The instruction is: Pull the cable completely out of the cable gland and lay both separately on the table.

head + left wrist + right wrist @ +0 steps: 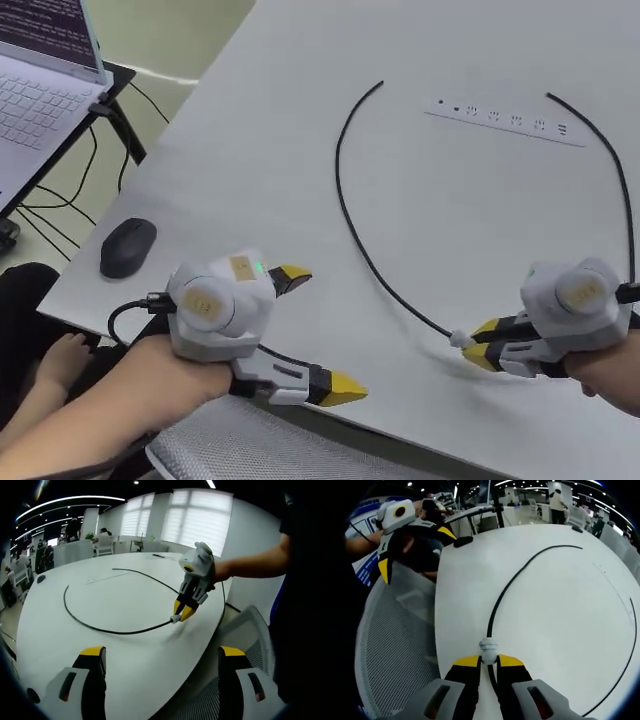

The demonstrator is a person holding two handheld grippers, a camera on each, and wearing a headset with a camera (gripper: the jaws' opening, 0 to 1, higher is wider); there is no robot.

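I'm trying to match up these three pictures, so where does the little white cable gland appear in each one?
Head view: the cable gland sits lower right, at the tips of the right gripper.
Left gripper view: just right of centre, at the other gripper's yellow tips.
Right gripper view: bottom centre, between that gripper's own jaws.
Shared landmark: the black cable curving away from the gland across the white table.

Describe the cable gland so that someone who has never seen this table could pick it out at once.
On the big white table, follow the long black cable that curves towards the near edge. Where it meets the yellow tips of the right gripper sits a small white knob, the cable gland. It alone is white and threaded on that black line.
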